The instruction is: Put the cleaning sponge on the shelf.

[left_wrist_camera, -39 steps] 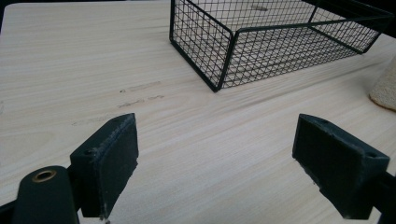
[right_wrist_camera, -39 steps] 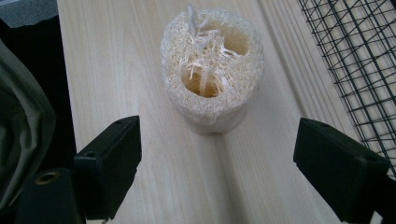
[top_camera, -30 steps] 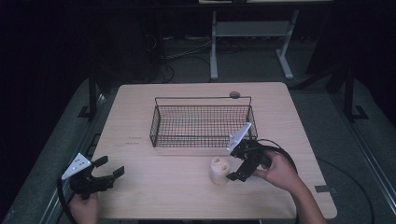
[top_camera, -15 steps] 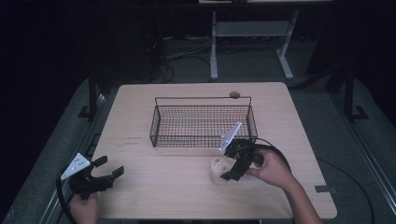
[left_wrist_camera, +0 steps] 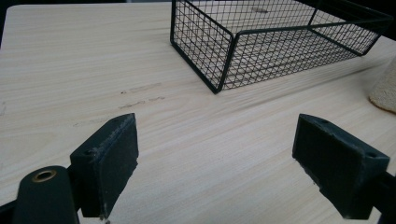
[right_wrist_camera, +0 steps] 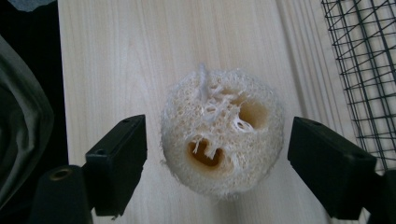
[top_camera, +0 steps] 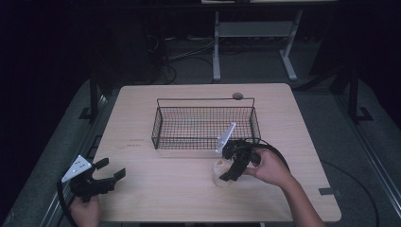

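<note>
A cream loofah sponge slice point(right_wrist_camera: 223, 135) with brown holes lies on the wooden table point(top_camera: 302, 123), just in front of the black wire basket point(top_camera: 205, 124). My right gripper point(right_wrist_camera: 219, 163) hangs over the loofah point(top_camera: 221, 168) with its jaws open on either side, a gap at each side. In the high view the right gripper point(top_camera: 226, 173) points down at the sponge. My left gripper point(top_camera: 109, 170) rests open near the table's front left corner with nothing between its jaws. The left gripper point(left_wrist_camera: 217, 158) faces the basket point(left_wrist_camera: 280, 42) and the sponge's edge point(left_wrist_camera: 385, 86).
The basket stands at the table's middle, and nothing shows inside it. A small round dark disc point(top_camera: 237, 96) lies at the table's far edge behind it. Cables point(top_camera: 279, 153) trail from the right gripper. Floor and metal stand legs point(top_camera: 216, 52) lie beyond the table.
My right gripper has moved left and down over the loofah, bringing its jaws around it. The left gripper has stayed in place.
</note>
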